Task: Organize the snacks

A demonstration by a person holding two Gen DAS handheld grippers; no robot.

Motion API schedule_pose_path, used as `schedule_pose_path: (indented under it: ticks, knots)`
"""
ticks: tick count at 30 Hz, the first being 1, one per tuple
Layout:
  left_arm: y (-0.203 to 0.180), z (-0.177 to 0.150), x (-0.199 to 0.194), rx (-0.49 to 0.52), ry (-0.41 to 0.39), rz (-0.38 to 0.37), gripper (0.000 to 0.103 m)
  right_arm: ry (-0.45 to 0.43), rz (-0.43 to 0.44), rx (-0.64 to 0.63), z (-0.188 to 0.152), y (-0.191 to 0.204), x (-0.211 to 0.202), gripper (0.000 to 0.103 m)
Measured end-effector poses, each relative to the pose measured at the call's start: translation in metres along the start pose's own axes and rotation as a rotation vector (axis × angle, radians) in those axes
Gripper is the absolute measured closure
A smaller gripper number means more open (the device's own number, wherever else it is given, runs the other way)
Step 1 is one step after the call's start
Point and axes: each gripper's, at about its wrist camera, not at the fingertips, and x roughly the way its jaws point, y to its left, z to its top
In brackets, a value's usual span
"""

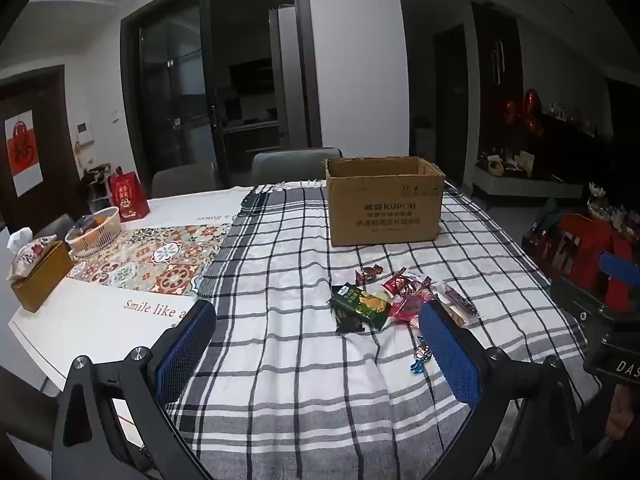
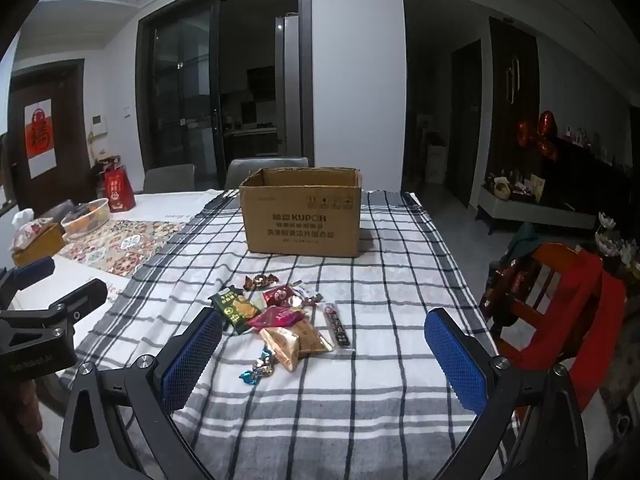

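Note:
A pile of wrapped snacks [image 1: 396, 300] lies on the checked cloth: a green packet [image 1: 360, 305], red and pink packets, a dark bar, small foil candies. In the right wrist view the snacks [image 2: 280, 316] lie just ahead of the fingers. An open cardboard box [image 1: 384, 204] stands beyond the pile; it also shows in the right wrist view [image 2: 302, 216]. My left gripper [image 1: 316, 320] is open and empty, left of the pile and above the cloth. My right gripper [image 2: 324, 328] is open and empty, near the pile's front edge.
A white basket [image 1: 96, 232], a tissue box [image 1: 38, 276] and a red gift bag [image 1: 126, 196] stand at the table's left. Grey chairs [image 1: 296, 164] stand behind the table. A wooden chair with red cloth [image 2: 568, 304] stands at the right.

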Motion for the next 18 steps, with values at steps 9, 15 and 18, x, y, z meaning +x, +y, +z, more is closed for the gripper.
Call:
schedule_pose_path:
  ticks: [9, 15, 18]
  knots:
    - [0.004, 0.002, -0.005, 0.013, -0.023, -0.005, 0.0, -0.008, -0.003, -0.02, -0.004, 0.009, -0.004, 0.001]
    - [0.002, 0.002, -0.011, 0.01, -0.046, -0.007, 0.0, -0.005, 0.003, -0.024, -0.001, 0.007, -0.006, 0.001]
    - [0.0, 0.001, -0.013, 0.012, -0.057, -0.009, 0.0, -0.005, 0.007, -0.023, -0.001, 0.007, -0.006, 0.001]
